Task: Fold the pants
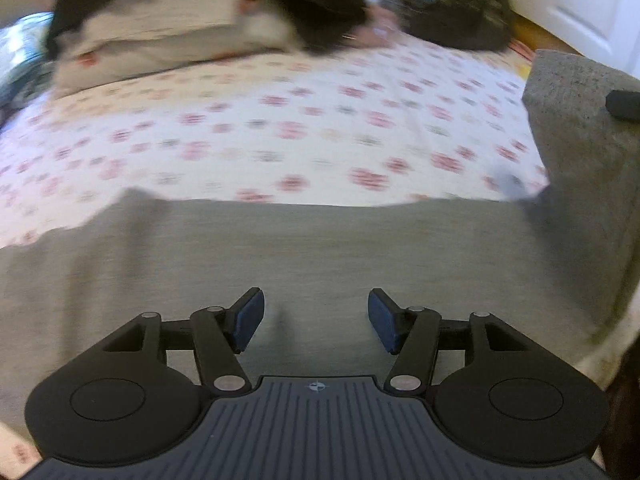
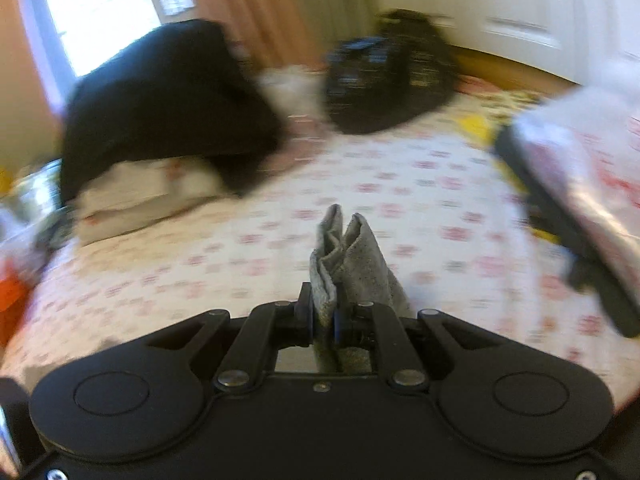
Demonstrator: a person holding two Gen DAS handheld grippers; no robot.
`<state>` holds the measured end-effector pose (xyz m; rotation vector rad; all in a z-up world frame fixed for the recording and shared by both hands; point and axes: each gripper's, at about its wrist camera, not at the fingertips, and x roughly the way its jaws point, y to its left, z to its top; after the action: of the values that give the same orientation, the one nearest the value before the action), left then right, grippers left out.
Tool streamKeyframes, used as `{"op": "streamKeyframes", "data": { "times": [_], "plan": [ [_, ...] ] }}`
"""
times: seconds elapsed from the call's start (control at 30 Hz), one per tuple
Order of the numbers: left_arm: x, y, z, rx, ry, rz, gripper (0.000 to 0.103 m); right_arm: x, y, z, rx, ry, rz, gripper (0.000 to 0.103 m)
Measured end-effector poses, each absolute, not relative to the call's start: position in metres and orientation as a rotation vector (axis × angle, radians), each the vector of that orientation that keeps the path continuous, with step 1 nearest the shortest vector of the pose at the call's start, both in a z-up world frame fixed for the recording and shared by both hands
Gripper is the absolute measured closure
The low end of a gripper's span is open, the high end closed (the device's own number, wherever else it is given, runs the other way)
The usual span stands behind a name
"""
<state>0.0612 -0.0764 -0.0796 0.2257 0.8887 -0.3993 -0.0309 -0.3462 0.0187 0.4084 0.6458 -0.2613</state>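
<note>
Right gripper (image 2: 322,320) clenched gray pants (image 1: 320,264) edge; left gripper (image 1: 316,316) released above. Best carry fold across evenly, fabric taut.

Heather-grey pants (image 1: 320,256) fill the lower frame over a white bedsheet (image 1: 280,128) dotted with pink-red flowers. Upper left, a black garment (image 2: 160,100) tops what looks like cream bedding (image 2: 140,196).

Pants (image 1: 320,248) seen as matt grey knit cloth, bed (image 1: 280,136) covered in soft printed cotton, fingers (image 1: 250,316) padded with matt blue rubber
</note>
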Motion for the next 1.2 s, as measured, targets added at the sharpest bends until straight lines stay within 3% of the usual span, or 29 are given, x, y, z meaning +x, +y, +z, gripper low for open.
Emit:
{"op": "streamKeyframes", "data": {
  "times": [0.2,0.53,0.63,0.7,0.77,0.97,1.07,1.2],
  "plan": [
    [0.073,-0.012,-0.074,0.186,0.870,-0.255,0.047,0.009,-0.242,0.006,0.355,0.697,-0.016,0.086],
    [0.081,0.039,-0.075,0.123,0.900,-0.161,0.047,0.037,-0.120,-0.100,0.154,0.914,0.116,0.085],
    [0.080,0.037,-0.072,0.118,0.893,-0.179,0.046,0.029,-0.113,-0.101,0.122,0.885,0.177,0.069],
    [0.080,0.033,-0.068,0.120,0.886,-0.193,0.046,0.024,-0.112,-0.094,0.132,0.865,0.266,0.044],
    [0.078,0.027,-0.063,0.124,0.870,-0.207,0.046,0.016,-0.116,-0.082,0.129,0.833,0.302,0.036],
    [0.072,-0.012,-0.059,0.172,0.844,-0.300,0.046,0.002,-0.177,-0.056,0.199,0.766,0.168,0.038],
    [0.068,-0.035,-0.066,0.194,0.848,-0.350,0.046,0.005,-0.219,-0.060,0.234,0.780,0.034,0.049],
    [0.063,-0.062,-0.088,0.250,0.879,-0.407,0.044,0.008,-0.259,-0.069,0.266,0.796,-0.094,0.049]
  ]
}}
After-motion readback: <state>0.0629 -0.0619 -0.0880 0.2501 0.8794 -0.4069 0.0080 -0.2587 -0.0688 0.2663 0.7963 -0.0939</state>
